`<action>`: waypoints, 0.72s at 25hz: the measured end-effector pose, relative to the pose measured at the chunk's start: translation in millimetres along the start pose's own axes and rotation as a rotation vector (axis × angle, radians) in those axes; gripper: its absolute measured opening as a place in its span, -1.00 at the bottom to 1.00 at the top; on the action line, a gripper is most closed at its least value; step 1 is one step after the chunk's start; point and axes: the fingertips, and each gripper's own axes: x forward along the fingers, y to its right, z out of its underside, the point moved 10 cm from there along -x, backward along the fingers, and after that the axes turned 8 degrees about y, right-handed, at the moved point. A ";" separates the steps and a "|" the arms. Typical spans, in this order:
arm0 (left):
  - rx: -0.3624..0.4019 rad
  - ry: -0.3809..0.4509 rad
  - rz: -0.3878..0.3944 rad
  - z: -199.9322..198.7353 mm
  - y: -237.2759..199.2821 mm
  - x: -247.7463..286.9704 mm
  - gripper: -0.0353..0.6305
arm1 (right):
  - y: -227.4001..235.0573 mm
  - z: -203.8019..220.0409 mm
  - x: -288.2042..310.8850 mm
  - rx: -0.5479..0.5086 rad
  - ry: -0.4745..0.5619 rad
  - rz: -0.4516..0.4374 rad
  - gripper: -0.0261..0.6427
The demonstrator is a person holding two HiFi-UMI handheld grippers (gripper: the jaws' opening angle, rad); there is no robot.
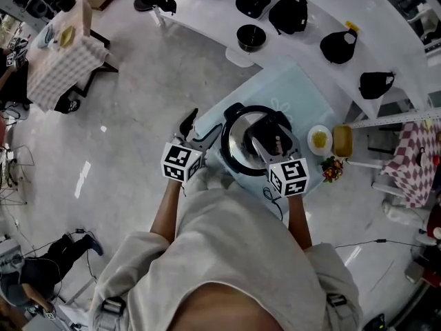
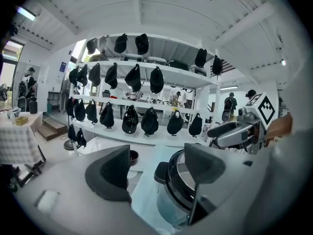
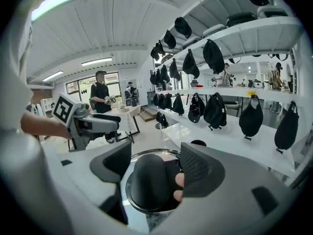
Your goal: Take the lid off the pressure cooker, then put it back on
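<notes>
A long white counter (image 1: pixel 289 40) carrying black bags (image 1: pixel 288 12) curves past a small pale-blue table (image 1: pixel 303 102), and the person stands at the near side of that table. The pressure cooker (image 1: pixel 229 158) sits on the table just in front of them. Its shiny lid (image 1: pixel 240 140) rests on top of the pot and, as far as the head view shows, sits level. A small dish (image 1: pixel 319 139) and a yellow block (image 1: pixel 342 141) stand just beside the cooker on its right. The right gripper (image 3: pixel 154 165) hangs directly over the lid with its fingers apart on either side of the black lid handle (image 3: pixel 146 182). A gap shows at the left finger, and I cannot tell whether the right finger touches the handle. The left gripper (image 2: pixel 159 168) waits just to the left of the pot, fingers apart and holding nothing, with the cooker's side grip (image 2: pixel 161 173) showing between them farther off. I judge this to be the grasp that opens the task, with the lid not yet lifted, though the same pose would also fit a release after setting it back. If it is the first, the right fingers need to close squarely on the handle. The lid probably then needs a turn to unlock, with the left gripper steadying the pot, before it is lifted straight up.
</notes>
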 end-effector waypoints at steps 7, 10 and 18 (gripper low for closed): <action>-0.006 0.005 0.069 -6.8 -29.8 9.0 0.11 | -9.4 3.0 9.5 -0.036 -0.102 0.026 -0.04; -0.011 0.000 0.098 -4.7 -33.5 14.4 0.11 | -10.1 9.2 13.0 -0.065 -0.158 0.020 -0.03; -0.011 0.000 0.145 -7.3 -39.3 26.6 0.11 | -11.0 20.4 26.5 -0.112 -0.298 -0.039 -0.03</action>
